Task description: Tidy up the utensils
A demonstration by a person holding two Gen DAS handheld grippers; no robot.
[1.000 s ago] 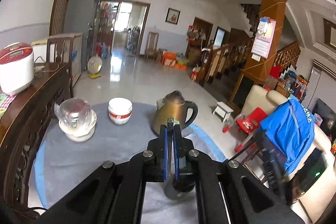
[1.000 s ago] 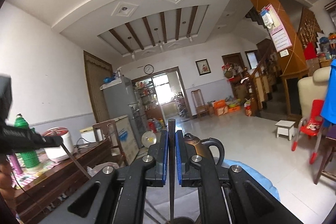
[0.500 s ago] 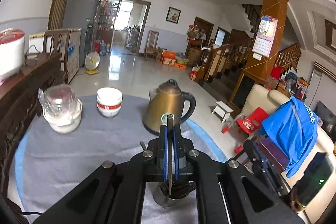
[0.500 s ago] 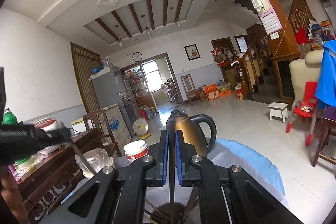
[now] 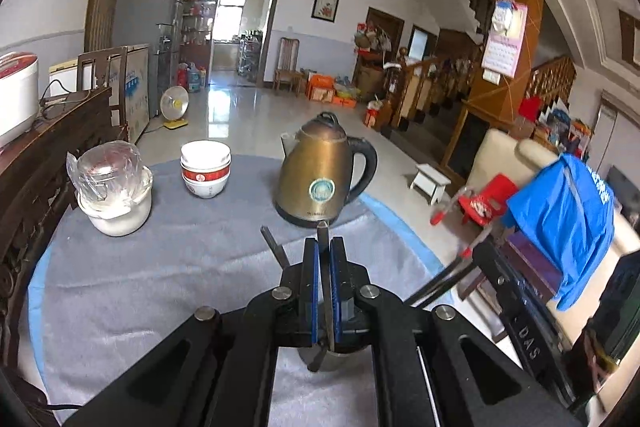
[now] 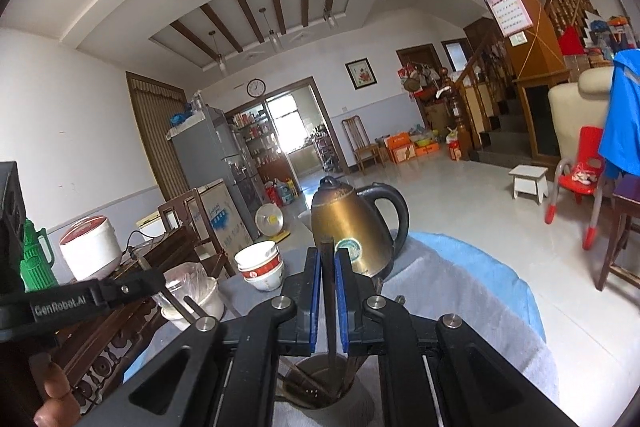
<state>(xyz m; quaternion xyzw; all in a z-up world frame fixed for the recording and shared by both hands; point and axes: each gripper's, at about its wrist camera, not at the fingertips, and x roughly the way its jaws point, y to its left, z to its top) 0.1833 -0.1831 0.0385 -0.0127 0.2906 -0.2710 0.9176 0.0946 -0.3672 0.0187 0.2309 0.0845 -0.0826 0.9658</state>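
Grey cloth [image 5: 160,267] covers your table. Both grippers, left gripper [image 5: 324,259] and right gripper [image 6: 328,263], pinch upright chopsticks: one chopstick [image 5: 325,291] left, another chopstick [image 6: 329,291] right, lower ends inside the near metal holder [image 6: 320,387].

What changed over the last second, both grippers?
Both grippers came down toward the holder: table, kettle and bowls rose into view. Left gripper and right gripper each stay shut on a chopstick, tips now lowered into the holder. Nothing released; the table items have not moved.
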